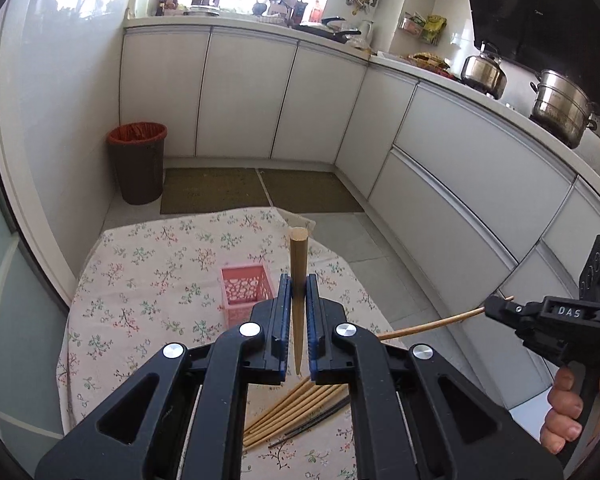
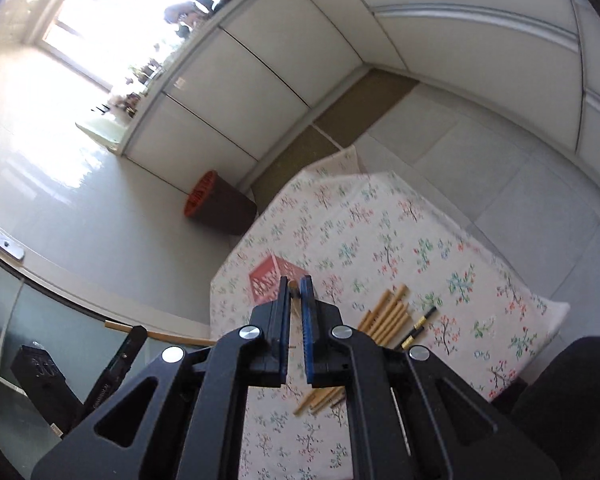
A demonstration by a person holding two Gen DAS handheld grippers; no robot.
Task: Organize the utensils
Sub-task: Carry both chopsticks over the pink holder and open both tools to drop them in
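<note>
My left gripper (image 1: 298,285) is shut on a wooden chopstick (image 1: 299,256), held nearly upright above the floral tablecloth (image 1: 148,264). A pink perforated basket (image 1: 246,292) stands on the cloth just left of it. My right gripper (image 1: 494,306) is shut on another wooden chopstick (image 1: 432,323), held aslant over the table's right side; in its own view only the end of that chopstick (image 2: 294,286) shows between the gripper (image 2: 296,285) fingers. A bundle of wooden chopsticks (image 1: 296,408) and a dark pair (image 2: 418,327) lie on the cloth below. The basket (image 2: 274,278) shows in the right wrist view too.
A brown bin (image 1: 137,162) with a red liner stands on the floor by the white cabinets (image 1: 244,92). Two mats (image 1: 260,190) lie beyond the table. Pots (image 1: 562,106) sit on the counter at right.
</note>
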